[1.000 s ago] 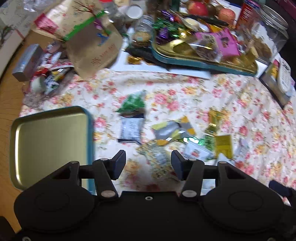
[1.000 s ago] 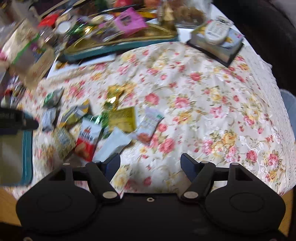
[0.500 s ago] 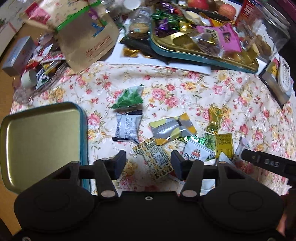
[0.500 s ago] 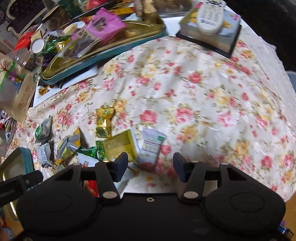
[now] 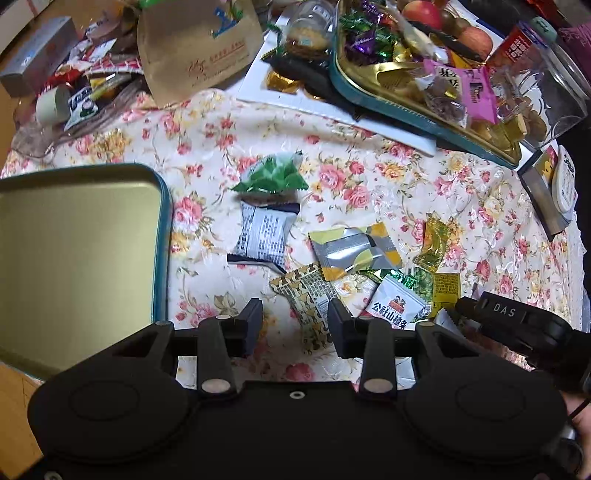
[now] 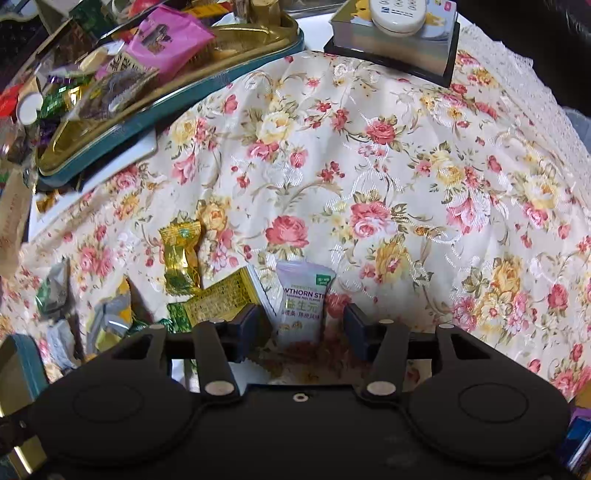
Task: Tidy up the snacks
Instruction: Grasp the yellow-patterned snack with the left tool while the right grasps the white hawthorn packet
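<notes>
Several snack packets lie loose on the floral cloth. My left gripper [image 5: 295, 320] points down over a brown-and-gold patterned packet [image 5: 308, 295]. Its jaws are closing with the packet's lower end between them, and the left pad still stands clear of it. Left of it sits an empty gold tray with a teal rim [image 5: 165, 236]. My right gripper [image 6: 303, 325] straddles a pale lilac hawthorn-stick packet [image 6: 303, 295]. Its jaws are closing too, with a gap on both sides. A green packet [image 5: 271, 177], a white-and-dark packet [image 5: 264, 236] and a gold candy [image 6: 181, 254] lie nearby.
A full teal-rimmed tray of sweets [image 5: 369, 92] stands at the back, with a paper bag [image 5: 195, 48] and a glass jar [image 5: 554, 85] beside it. A remote on a box [image 6: 399, 18] sits at the far right. The right gripper's body [image 5: 509, 317] is close to my left.
Both grippers have sunk toward the cloth and their jaws have narrowed. The patterned packet now lies between the left fingers and the lilac packet between the right ones.
</notes>
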The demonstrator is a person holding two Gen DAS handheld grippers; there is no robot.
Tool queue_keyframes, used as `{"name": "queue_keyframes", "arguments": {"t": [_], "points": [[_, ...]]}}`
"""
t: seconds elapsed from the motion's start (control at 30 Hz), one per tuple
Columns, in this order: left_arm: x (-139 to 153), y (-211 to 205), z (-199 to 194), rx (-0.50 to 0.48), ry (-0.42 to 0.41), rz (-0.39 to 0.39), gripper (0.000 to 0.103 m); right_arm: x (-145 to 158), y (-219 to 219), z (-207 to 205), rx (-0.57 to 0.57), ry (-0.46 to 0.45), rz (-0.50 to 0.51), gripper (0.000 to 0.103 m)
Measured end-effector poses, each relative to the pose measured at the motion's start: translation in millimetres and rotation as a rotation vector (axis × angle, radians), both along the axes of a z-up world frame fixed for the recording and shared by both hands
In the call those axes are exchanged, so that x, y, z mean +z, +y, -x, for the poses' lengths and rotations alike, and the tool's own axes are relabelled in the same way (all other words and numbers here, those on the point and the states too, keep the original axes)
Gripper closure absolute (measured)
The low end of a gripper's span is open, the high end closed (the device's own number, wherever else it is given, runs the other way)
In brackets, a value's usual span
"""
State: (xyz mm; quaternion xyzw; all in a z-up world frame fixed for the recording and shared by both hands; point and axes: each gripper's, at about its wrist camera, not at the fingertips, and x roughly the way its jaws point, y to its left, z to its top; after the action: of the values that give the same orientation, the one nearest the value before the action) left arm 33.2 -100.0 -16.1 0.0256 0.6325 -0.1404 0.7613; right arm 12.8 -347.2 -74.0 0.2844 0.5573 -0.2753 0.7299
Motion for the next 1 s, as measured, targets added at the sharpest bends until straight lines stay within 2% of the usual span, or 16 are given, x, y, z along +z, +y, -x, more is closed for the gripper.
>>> {"name": "queue_keyframes", "arguments": {"t": [0.07, 0.1, 0.13, 0.33, 0.53, 0.7, 0.8, 1.0], "points": [[-4.0, -1.9, 0.7, 0.004, 0.006, -0.003, 0.057, 0.3, 1.9, -1.2, 0.021, 0.002, 0.012, 0.060], [-5.8, -3.3, 0.9, 0.008, 0.009, -0.003, 0.057, 0.2, 2.5, -2.3, 0.038, 0.003, 0.015, 0.076], [-7.6, -4.8, 1.0, 0.013, 0.013, -0.001, 0.057, 0.3, 2.6, -3.6, 0.064, 0.005, 0.008, 0.080], [-17.3, -17.8, 2.2, 0.035, 0.019, -0.017, 0.056, 13.3, 1.2, 4.3, 0.118, -0.028, -0.042, 0.082], [-27.7, -32.4, 0.6, 0.080, 0.038, -0.041, 0.056, 32.7, -9.8, 21.9, 0.151, -0.078, -0.038, 0.082], [-37.6, -51.0, 3.9, 0.071, 0.016, -0.127, 0.055, 43.7, -28.0, 42.0, 0.129, -0.114, -0.046, 0.082], [-43.6, -54.0, 4.2, 0.098, 0.012, -0.177, 0.055, 48.8, -36.9, 53.5, 0.126, -0.123, -0.041, 0.082], [-48.3, -58.2, -0.5, 0.141, 0.007, -0.197, 0.054, 56.6, -48.9, 69.9, 0.115, -0.149, -0.057, 0.082]]}}
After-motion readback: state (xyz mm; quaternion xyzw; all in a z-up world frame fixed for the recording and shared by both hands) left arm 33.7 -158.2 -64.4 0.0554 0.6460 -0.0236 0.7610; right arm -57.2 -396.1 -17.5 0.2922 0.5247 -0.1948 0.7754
